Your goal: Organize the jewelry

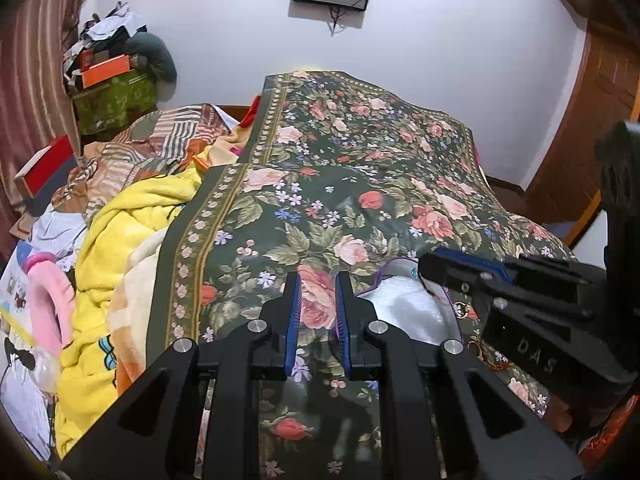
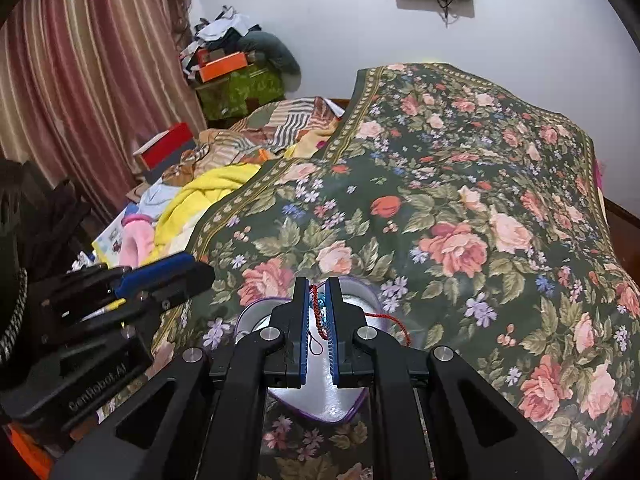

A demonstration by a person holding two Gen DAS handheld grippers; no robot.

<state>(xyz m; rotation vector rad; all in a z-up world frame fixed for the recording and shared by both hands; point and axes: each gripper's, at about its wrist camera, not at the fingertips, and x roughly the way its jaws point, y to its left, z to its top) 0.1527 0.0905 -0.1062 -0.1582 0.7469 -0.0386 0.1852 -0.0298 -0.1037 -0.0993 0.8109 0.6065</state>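
Left wrist view: the left gripper point(image 1: 317, 304) hangs with jaws apart and nothing between them above the floral bedspread point(image 1: 352, 184), just left of the purple-rimmed box point(image 1: 404, 304) with its white padded lining; gold pieces point(image 1: 476, 344) lie loose on the cloth beside it, so sorting looks unfinished. Right wrist view: the right gripper point(image 2: 318, 316) pinches a thin red cord necklace point(image 2: 318, 312) with a small blue-green bead directly over the heart-shaped box, the cord's tail trailing across the rim.

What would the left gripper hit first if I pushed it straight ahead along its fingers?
Most likely the floral bedspread: the left gripper is open with only cloth between its fingers. The heart-shaped box sits off to its right.
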